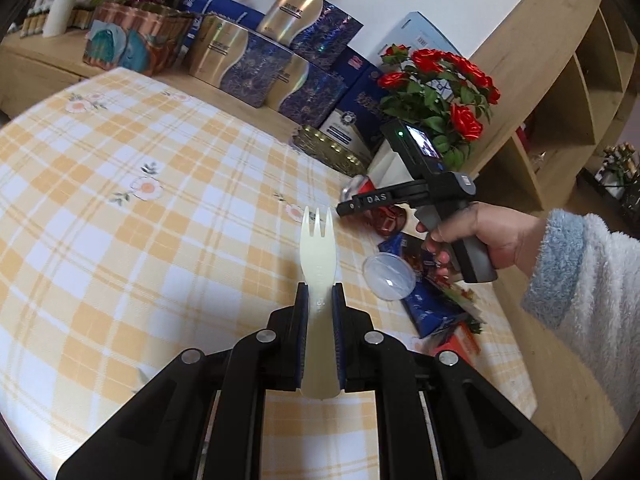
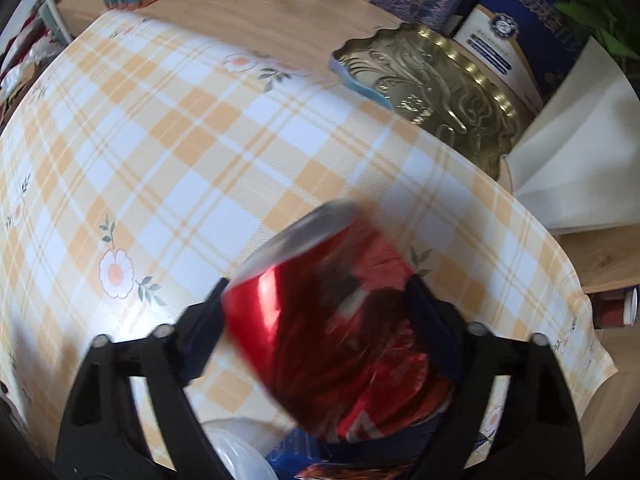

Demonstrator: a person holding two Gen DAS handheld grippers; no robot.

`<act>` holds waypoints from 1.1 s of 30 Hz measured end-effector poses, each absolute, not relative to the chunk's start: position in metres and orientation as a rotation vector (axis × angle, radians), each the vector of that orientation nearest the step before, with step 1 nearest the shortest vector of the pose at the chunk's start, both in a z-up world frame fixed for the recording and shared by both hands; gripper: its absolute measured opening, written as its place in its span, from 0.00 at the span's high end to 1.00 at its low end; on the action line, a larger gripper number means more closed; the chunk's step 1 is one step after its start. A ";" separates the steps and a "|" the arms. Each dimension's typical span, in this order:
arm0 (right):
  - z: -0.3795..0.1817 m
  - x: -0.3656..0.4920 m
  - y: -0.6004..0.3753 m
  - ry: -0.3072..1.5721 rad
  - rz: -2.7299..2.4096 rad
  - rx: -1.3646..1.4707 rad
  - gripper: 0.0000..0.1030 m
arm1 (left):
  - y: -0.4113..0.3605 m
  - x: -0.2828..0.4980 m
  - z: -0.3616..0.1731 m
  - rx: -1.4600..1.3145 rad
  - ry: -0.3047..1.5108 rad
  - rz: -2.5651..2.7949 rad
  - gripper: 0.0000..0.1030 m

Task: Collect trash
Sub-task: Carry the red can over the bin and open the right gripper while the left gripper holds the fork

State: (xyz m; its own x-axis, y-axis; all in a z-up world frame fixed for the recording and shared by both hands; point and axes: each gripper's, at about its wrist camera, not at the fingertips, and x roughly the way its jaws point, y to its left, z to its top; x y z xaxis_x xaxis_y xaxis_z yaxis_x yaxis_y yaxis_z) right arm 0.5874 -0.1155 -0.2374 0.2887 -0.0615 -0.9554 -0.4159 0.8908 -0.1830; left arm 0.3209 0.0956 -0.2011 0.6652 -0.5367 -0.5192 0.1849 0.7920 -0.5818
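The left gripper (image 1: pixel 319 300) is clamped tight on a cream plastic fork (image 1: pixel 317 264); the fork sticks out past the pads with its prongs pointing away, above the yellow and white checked tablecloth (image 1: pixel 140 240) with little flowers on it; off to the right side, a hand (image 1: pixel 480 236) in a fluffy blue and white sleeve (image 1: pixel 580 276) holds the right gripper (image 2: pixel 316 304); that gripper points steeply down at a shiny red metal drink can (image 2: pixel 320 320), which sits between its two jaws; both pads look like they touch the sides of the can (the picture is blurry there, so how hard they press is not clear); the can looks tilted; just near it lie a clear round plastic lid (image 1: pixel 389 276) and a blue shiny snack wrapper (image 1: pixel 432 300), both on the cloth by the table edge; behind them a gold metal tray with a wavy rim (image 2: pixel 432 92) rests on the wooden table (image 2: pixel 280 28), next to blue and gold gift boxes (image 1: pixel 256 68) and a bunch of red roses (image 1: pixel 440 92).
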 end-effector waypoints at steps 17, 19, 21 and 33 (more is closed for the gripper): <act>-0.110 0.491 -0.166 0.990 0.308 -0.126 0.58 | 0.080 0.292 -0.178 -0.462 0.658 -0.405 0.89; -0.096 0.465 -0.171 0.936 0.324 -0.108 0.58 | 0.078 0.287 -0.171 -0.450 0.648 -0.407 0.89; -0.084 0.439 -0.178 0.899 0.344 -0.068 0.58 | 0.076 0.277 -0.160 -0.431 0.640 -0.411 0.89; -0.057 0.222 -0.215 0.766 0.483 0.134 0.58 | 0.060 0.167 -0.108 -0.350 0.633 -0.465 0.89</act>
State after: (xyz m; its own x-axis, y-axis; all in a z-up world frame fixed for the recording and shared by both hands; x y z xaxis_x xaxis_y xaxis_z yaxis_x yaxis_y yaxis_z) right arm 0.2223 -0.2152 -0.0572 0.6176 0.4662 -0.6334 -0.3706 0.8829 0.2885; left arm 0.1665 0.0605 -0.1080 0.7097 -0.5144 -0.4813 0.3058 0.8405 -0.4473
